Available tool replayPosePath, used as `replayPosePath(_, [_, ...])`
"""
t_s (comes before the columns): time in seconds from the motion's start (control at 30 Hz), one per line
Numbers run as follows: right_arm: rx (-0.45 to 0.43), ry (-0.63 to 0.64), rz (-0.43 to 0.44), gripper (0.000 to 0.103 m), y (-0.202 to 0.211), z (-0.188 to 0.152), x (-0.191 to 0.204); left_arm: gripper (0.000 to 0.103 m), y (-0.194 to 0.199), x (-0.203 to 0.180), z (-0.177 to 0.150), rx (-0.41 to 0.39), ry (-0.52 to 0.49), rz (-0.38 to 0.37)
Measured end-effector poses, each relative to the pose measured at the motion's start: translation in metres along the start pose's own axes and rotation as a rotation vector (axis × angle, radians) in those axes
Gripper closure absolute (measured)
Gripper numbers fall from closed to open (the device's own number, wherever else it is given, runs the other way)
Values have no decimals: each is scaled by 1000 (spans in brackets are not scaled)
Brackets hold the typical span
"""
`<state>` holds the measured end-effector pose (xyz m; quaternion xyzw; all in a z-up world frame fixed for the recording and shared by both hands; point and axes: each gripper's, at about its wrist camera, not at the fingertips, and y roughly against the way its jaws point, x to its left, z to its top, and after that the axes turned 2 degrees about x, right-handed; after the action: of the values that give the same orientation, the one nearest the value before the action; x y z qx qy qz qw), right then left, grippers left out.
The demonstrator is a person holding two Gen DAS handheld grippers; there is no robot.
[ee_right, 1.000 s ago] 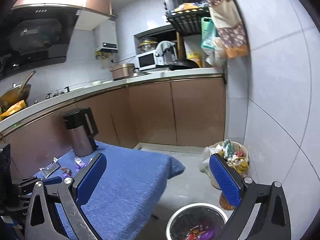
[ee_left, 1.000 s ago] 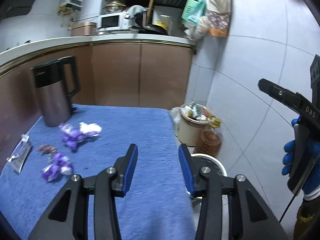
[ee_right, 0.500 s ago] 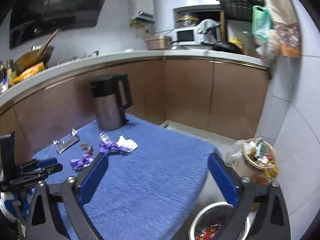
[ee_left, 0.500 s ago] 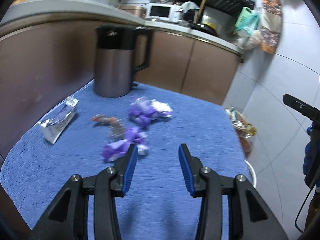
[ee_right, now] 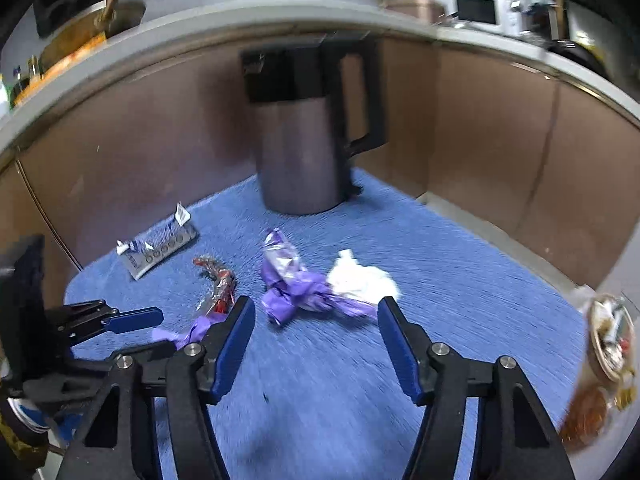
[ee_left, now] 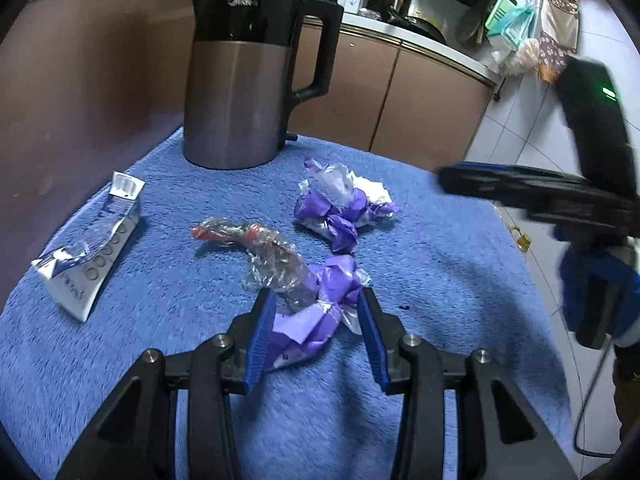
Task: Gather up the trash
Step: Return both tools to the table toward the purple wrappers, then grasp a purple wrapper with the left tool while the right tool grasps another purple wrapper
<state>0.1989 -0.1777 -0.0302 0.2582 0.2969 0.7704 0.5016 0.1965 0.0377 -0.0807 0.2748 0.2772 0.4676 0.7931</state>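
Observation:
On the blue cloth [ee_left: 440, 280], my left gripper [ee_left: 316, 304] stands open with a crumpled purple wrapper [ee_left: 316, 312] lying between its jaws; I cannot tell whether the pads touch it. A clear wrapper with red ends [ee_left: 256, 244] lies just beyond. My right gripper [ee_right: 314, 308] is open, its jaws closing, with its tips at either side of the near edge of a purple and white wrapper bundle [ee_right: 312, 292]. The pads are not pressing on the bundle. The right gripper [ee_left: 452, 180] comes in from the right in the left wrist view.
A steel and black kettle [ee_left: 240, 92] stands at the back of the cloth. A white and blue sachet [ee_left: 88, 256] lies at the left. Brown cabinets close off the far side. A full waste basket [ee_right: 608, 340] stands on the floor at the right.
Both grippers swung from the floor bin side over to the cloth and came down at the wrappers. The right jaws have narrowed. The left jaws now straddle the purple wrapper.

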Motion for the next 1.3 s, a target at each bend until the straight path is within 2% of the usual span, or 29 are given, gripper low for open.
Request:
replayPosePath(0.07, [32,25,9,48,-30,5,8,63,-7,3,0,9,-5,-6])
replayPosePath(0.23, [62,51,5,56,-71,13,14,63,-19,12,-2,24,21,-51])
replayPosePath(0.4, [71,55,-2,60,-88,17,12,63,-23,14,-4,36,34,-81])
replayPosePath(0.57, [89,42,-11,69,-99,12,6,63,-26,11,-6,54,26,-85])
replayPosePath(0.6, [89,39,-13,73,-99,11,4,63,-26,11,-6,57,22,-82])
replayPosePath(0.7, [98,29,-13,75,-99,9,1,65,-29,5,-4,63,3,-74])
replayPosePath(0.8, [102,32,-15,76,-98,10,2,73,-30,1,-4,68,-14,-64])
replayPosePath(0.87, [104,43,-24,77,-97,10,5,81,-30,-2,-4,68,-28,-59])
replayPosePath(1.0, [77,45,-22,78,-86,11,10,84,-27,-14,-5,56,-44,-35])
replayPosePath(1.17, [24,33,-12,78,-52,10,12,87,-12,-12,-12,47,20,-72])
replayPosePath(1.3, [-15,25,-3,78,-21,7,14,87,7,-12,-17,22,40,-71])
